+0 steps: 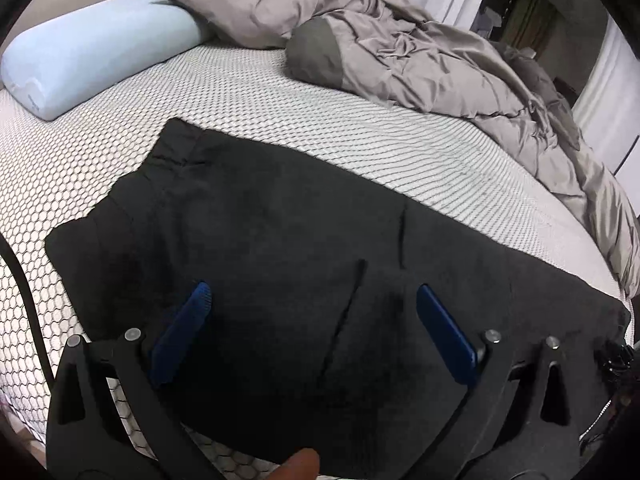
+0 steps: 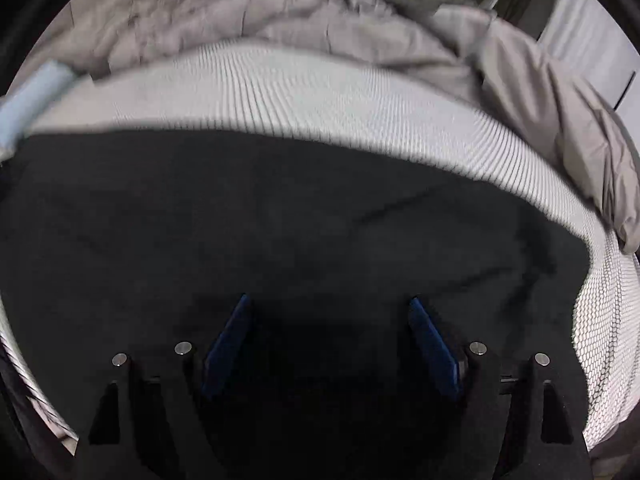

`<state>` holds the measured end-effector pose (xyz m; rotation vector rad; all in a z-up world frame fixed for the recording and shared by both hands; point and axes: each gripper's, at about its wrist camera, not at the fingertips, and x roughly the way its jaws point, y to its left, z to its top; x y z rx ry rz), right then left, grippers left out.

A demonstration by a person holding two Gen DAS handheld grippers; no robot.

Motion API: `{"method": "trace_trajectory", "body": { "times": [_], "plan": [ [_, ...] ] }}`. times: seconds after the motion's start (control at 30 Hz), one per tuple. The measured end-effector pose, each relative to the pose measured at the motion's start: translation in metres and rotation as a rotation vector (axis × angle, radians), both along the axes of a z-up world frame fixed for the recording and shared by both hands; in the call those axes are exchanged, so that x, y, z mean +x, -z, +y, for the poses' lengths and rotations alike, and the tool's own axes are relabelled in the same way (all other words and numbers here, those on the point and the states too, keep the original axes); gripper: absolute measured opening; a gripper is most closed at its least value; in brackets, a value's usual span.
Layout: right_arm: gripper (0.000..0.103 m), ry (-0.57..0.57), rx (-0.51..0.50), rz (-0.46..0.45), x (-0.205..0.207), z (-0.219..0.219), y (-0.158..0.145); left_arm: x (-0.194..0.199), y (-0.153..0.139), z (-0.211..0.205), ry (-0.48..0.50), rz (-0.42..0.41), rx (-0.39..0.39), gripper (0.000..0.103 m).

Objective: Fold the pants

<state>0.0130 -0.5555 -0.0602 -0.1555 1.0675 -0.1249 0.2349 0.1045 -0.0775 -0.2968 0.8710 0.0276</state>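
Observation:
Black pants [image 1: 260, 248] lie flat on the white mesh-patterned mattress [image 1: 100, 160], the waistband toward the upper left in the left wrist view. My left gripper [image 1: 312, 292] hovers over the near part of the pants, its blue pads [image 1: 188, 324] spread wide with only flat cloth below them. In the blurred right wrist view the same pants [image 2: 280, 208] fill the lower half. There my right gripper [image 2: 330, 302] stands open just above the dark fabric, nothing pinched between its blue pads [image 2: 432, 340].
A light blue bolster pillow [image 1: 92, 60] lies at the far left. A rumpled taupe duvet [image 1: 420, 60] and a pillow [image 1: 232, 0] cover the far side and right side of the bed. The mattress edge [image 2: 608, 340] drops off on the right. A fingertip [image 1: 300, 464] shows at the bottom.

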Motion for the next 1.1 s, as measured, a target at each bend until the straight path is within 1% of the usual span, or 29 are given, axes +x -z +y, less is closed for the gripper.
{"method": "trace_trajectory", "body": {
  "times": [0.07,0.13,0.23,0.33,0.4,0.47,0.53,0.63,0.7,0.73,0.77,0.83,0.87,0.93,0.97,1.1],
  "plan": [
    [0.084,0.072,-0.019,-0.015,-0.001,-0.014,-0.004,-0.002,0.003,0.008,-0.013,0.009,0.006,0.102],
    [0.084,0.169,-0.124,-0.035,-0.004,-0.027,-0.009,-0.004,0.005,0.017,-0.023,0.010,0.003,0.102],
    [0.084,0.172,-0.086,-0.058,-0.009,-0.027,-0.017,-0.014,0.000,0.029,-0.036,-0.023,-0.030,0.102],
    [0.084,0.071,-0.004,-0.101,-0.018,-0.005,-0.028,-0.028,-0.011,0.026,-0.018,-0.072,-0.045,0.102],
    [0.084,0.022,0.034,-0.115,-0.019,0.013,-0.031,-0.034,-0.018,0.010,0.028,-0.100,-0.035,0.102],
    [0.084,-0.023,0.046,-0.126,-0.015,0.036,-0.030,-0.038,-0.022,-0.019,0.140,-0.113,0.002,0.102],
    [0.084,-0.063,0.040,-0.115,-0.009,0.058,-0.026,-0.041,-0.024,-0.048,0.238,-0.121,0.034,0.102],
    [0.084,-0.120,0.007,-0.101,-0.002,0.087,-0.018,-0.047,-0.022,-0.094,0.394,-0.109,0.079,0.102],
    [0.084,-0.128,0.011,-0.099,0.002,0.096,-0.017,-0.050,-0.016,-0.121,0.489,-0.089,0.116,0.102],
    [0.084,-0.133,0.021,-0.099,0.004,0.096,-0.017,-0.051,-0.012,-0.130,0.514,-0.076,0.135,0.102],
    [0.084,-0.136,0.027,-0.099,0.006,0.097,-0.017,-0.051,-0.006,-0.142,0.534,-0.054,0.171,0.102],
    [0.084,-0.148,0.024,-0.096,0.006,0.099,-0.017,-0.052,0.005,-0.157,0.536,-0.019,0.242,0.102],
    [0.084,-0.152,0.023,-0.094,0.010,0.093,-0.017,-0.050,0.012,-0.161,0.534,0.003,0.274,0.102],
    [0.084,-0.150,0.033,-0.089,0.010,0.093,-0.015,-0.050,0.019,-0.163,0.527,0.023,0.288,0.103],
    [0.084,-0.149,0.038,-0.084,0.005,0.093,-0.012,-0.050,0.021,-0.164,0.523,0.025,0.291,0.103],
    [0.085,-0.151,0.041,-0.055,0.007,0.091,-0.004,-0.051,0.026,-0.168,0.519,0.025,0.302,0.103]
  ]
}}
